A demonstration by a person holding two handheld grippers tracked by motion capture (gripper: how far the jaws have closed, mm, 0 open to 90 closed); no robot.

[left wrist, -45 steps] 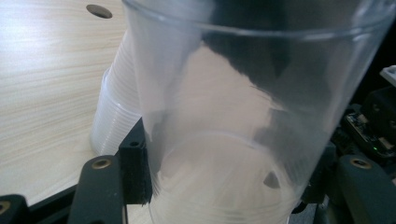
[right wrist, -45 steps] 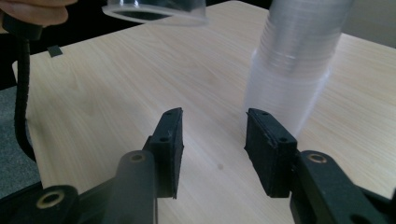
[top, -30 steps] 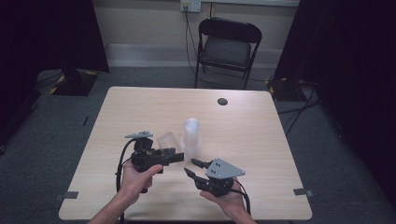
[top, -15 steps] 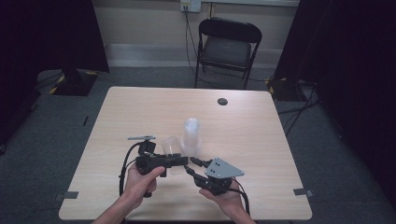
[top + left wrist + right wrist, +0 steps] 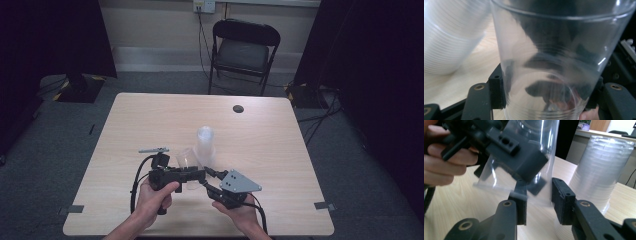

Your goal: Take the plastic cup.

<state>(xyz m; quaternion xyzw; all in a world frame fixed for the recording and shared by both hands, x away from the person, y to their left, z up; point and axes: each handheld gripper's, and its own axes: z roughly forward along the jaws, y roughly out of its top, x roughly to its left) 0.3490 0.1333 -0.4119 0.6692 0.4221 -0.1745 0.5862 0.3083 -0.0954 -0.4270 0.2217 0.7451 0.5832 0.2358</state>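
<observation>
Holding: left gripper [image 5: 199, 175] squeezes one clear cup [image 5: 186, 161], off the stack [image 5: 205, 145].
Right gripper [image 5: 209, 180]: half open, closing in, grips nothing.
Left: set cup down near bench front edge.

On the table [image 5: 280, 150], the stack of cups [image 5: 205, 145] stands near the middle, just behind the single cup [image 5: 186, 161] between my left gripper's [image 5: 196, 175] jaws; my right gripper [image 5: 207, 180] sits just right of it (the chair [image 5: 243, 47] stands beyond the far edge)
</observation>
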